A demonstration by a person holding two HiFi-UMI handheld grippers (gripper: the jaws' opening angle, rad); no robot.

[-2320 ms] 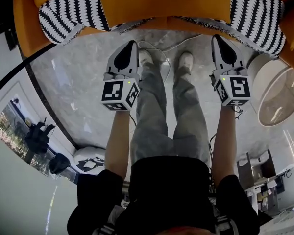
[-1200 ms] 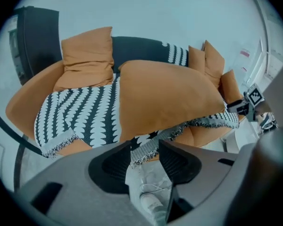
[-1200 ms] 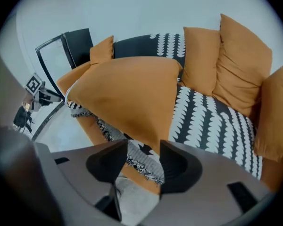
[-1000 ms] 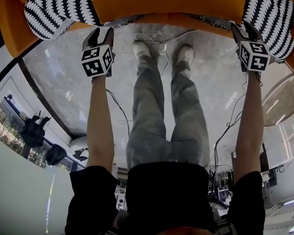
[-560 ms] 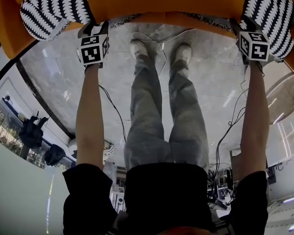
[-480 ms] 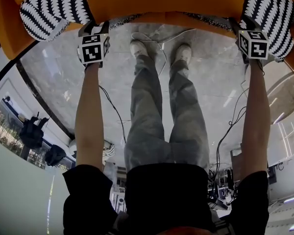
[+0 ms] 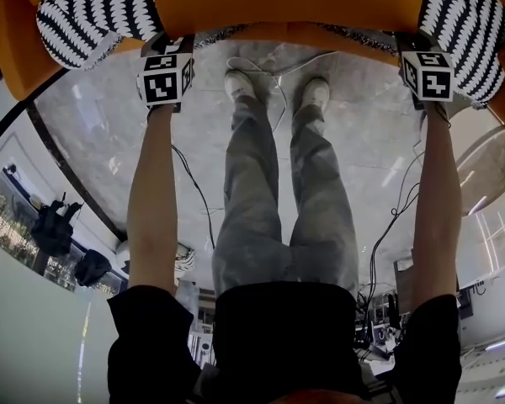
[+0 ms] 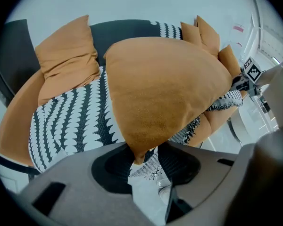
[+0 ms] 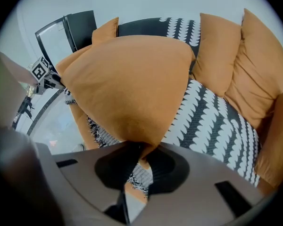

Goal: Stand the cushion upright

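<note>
Right gripper view: velvety orange cushion (image 9: 127, 84), 1 corner pinched in just-closing right fingers (image 9: 167, 173); left fingers (image 8: 179, 163), closing, agape round another.

Cushion (image 8: 165, 88) lying on the throw (image 8: 70, 121) over the sofa (image 7: 13, 49) seat. Left near corner between the left claw (image 8: 145, 162) jaws, just narrowed, not pinched. Right near corner pinched in the right claw (image 9: 142, 157), just closed. Behind, more cushions (image 9: 221, 51) against the backrest. Before the sofa, on the floor (image 7: 109, 141), two shoes (image 7: 236, 82) between the claws.
</note>
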